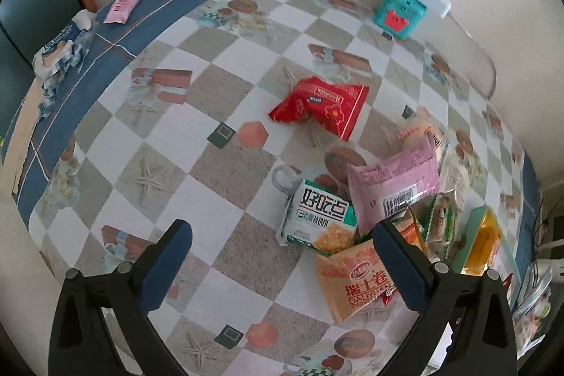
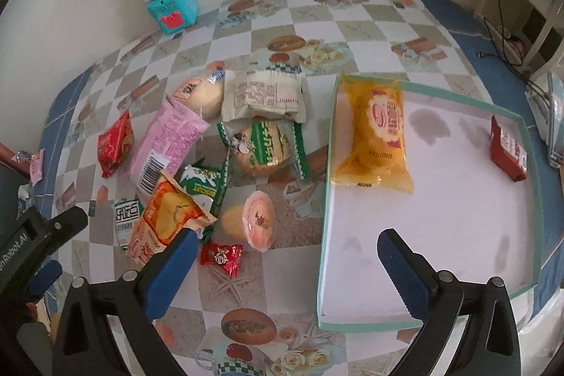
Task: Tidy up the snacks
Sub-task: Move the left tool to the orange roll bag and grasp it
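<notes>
Shallow white cardboard tray with teal rim (image 2: 532,143): yellow plastic-wrapped cake packet (image 2: 379,133) is lying inside against its left wall, long axis running along that wall. Right gripper (image 2: 285,263) and left gripper (image 1: 282,256) are both gaping wide, holding nothing.

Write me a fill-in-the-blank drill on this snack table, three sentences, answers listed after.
1. The shallow tray with the pale green rim holds ____ packets.
2. The yellow cake packet lies ____ the tray.
3. The right gripper has its jaws ____, with nothing held between them.

Missing words: two; inside; open
</notes>
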The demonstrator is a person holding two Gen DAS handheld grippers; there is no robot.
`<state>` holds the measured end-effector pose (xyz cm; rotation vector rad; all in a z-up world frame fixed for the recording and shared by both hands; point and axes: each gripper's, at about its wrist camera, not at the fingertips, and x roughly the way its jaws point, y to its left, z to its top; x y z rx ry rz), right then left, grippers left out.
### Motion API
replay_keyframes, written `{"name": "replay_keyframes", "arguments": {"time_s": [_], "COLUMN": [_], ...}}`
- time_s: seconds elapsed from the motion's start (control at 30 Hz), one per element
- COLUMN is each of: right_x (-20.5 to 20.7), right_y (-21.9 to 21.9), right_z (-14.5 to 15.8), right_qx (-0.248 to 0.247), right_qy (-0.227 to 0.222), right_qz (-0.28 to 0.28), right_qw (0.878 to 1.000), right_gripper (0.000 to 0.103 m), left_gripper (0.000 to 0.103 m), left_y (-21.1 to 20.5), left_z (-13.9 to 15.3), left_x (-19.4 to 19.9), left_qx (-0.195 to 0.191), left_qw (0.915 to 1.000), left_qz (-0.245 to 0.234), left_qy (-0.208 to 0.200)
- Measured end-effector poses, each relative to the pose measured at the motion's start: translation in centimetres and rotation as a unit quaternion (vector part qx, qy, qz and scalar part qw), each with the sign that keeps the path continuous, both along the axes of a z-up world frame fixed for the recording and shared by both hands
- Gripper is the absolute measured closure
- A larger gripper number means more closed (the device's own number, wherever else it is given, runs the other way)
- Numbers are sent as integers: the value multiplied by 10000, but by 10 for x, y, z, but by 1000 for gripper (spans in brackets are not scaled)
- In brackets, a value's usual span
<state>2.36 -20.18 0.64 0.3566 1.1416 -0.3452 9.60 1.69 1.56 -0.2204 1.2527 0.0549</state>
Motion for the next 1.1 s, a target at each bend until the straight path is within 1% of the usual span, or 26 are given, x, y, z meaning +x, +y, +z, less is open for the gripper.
{"name": "replay_keyframes", "arguments": {"time_s": [0.17, 0.37, 0.47, 0.6, 0.7, 0.77, 0.87, 0.93, 1.0, 1.1], "right_x": [1, -4, -8, -13, -14, -14, -14, -14, -14, -14], "right_y": [-4, -22, -34, -46, -50, -51, -53, -54, -55, -55], "right_z": [-6, -11, -10, -9, -8, -7, -8, -8, -9, -9], "right_qx": [52, 193, 205, 169, 222, 226, 220, 249, 250, 258], "right_qy": [96, 253, 251, 256, 245, 237, 234, 227, 227, 222], "right_qz": [-37, -363, -549, -765, -789, -799, -823, -840, -863, -865], "right_qw": [9999, 9988, 9980, 9966, 9963, 9963, 9961, 9959, 9957, 9957], "right_gripper": [0, 0, 0, 0, 0, 0, 0, 0, 0, 0], "left_gripper": [1, 1, 1, 1, 1, 1, 2, 15, 20, 27], "left_y": [-7, -30, -41, -61, -77, -87, -95, -98, -101, -104], "left_z": [-5, -14, -19, -23, -26, -29, -34, -35, -36, -35], "left_x": [3, 3, 3, 0, -4, -5, -7, -7, -7, -8], "left_qx": [-15, 129, 262, 363, 424, 554, 742, 734, 628, 641], "left_qw": [9999, 9976, 9956, 9911, 9866, 9829, 9789, 9777, 9778, 9762], "left_qz": [-142, -640, -861, -1245, -1550, -1732, -1881, -1945, -1979, -2054], "left_qy": [77, 236, 280, 287, 291, 288, 294, 286, 298, 249]}}
